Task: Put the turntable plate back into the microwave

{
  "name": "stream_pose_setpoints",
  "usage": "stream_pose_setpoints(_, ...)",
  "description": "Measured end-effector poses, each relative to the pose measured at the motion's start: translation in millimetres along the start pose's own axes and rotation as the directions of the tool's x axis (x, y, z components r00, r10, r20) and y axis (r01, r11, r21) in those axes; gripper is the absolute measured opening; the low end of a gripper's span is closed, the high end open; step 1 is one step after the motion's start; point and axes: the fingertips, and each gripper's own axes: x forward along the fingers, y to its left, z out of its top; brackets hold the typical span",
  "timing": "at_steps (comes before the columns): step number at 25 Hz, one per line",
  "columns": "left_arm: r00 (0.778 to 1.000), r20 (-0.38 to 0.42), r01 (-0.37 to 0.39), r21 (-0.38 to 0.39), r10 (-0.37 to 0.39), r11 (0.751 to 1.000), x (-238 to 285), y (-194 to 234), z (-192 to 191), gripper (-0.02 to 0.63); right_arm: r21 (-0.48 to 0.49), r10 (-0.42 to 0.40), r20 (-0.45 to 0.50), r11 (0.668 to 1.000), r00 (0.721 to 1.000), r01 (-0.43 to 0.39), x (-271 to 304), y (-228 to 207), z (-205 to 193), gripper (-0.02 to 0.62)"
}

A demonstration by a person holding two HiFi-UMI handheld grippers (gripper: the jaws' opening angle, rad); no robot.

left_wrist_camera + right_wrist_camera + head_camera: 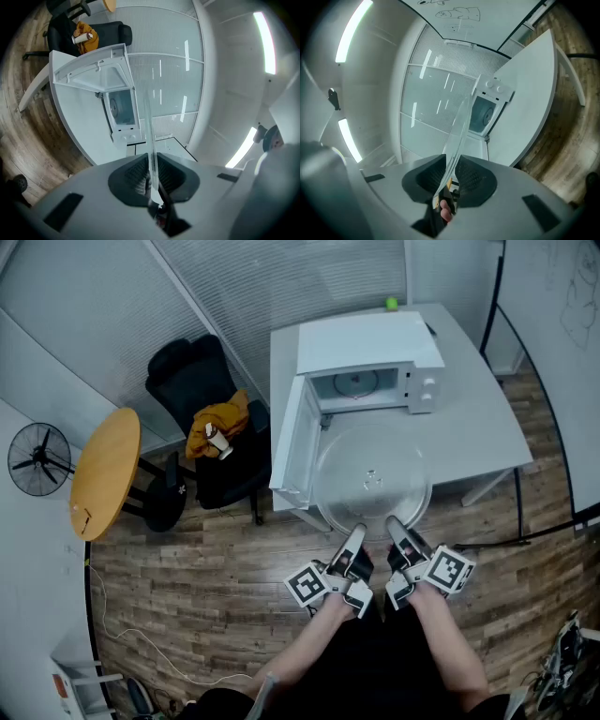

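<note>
- You held the glass turntable plate [372, 479] up in the air with 2 tools. It was in front of the microwave [375, 343] on the white table [483, 423].
- Your left gripper [357, 538] was clamped on the near rim of the plate, with the glass edge squeezed between its 2 pads.
- Your right gripper [395, 525] was clamped on the same near rim, just beside the left one.
- The plate lay about flat. Its far rim was near the open mouth of the microwave, but it was not inside.
- The microwave door [292, 442] stood wide open on the left side, so the way in looked free.
- I think you were at the carry step: the plate was picked up but not yet put in.
- Next, you would need to push both tools forward together and keep the plate flat. Slide it in without bumping the door or the walls. Set it down in the middle of the floor inside before you let go.
</note>
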Motion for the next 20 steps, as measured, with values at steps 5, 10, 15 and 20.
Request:
stream_pose_setpoints(5,1.000,-0.001,0.011,-0.010,-0.011,1.000,-13.7,-5.0,-3.7,0.040,0.005,-0.003,0.004,1.000,1.000,0.003,-7.7,4.9,-13.3,0.071)
stream_pose_setpoints(10,1.000,-0.026,0.014,0.003,-0.014,1.000,-17.4,-5.7,-6.8,0.043,-0.004,-0.005,0.027,1.000,1.000,0.005,-13.1,6.1,-16.1,0.074)
stream_pose_setpoints(15,0.999,-0.042,0.008,-0.006,-0.008,1.000,-17.7,-4.8,-10.8,0.043,-0.011,0.005,0.042,1.000,0.999,-0.004,-16.4,7.1,-15.3,0.074)
stream_pose_setpoints(20,0.999,-0.046,0.005,0.001,-0.005,1.000,-8.9,-0.4,-7.1,0.043,0.003,0.012,0.045,1.000,0.999,-0.012,-10.4,1.5,-7.5,0.067)
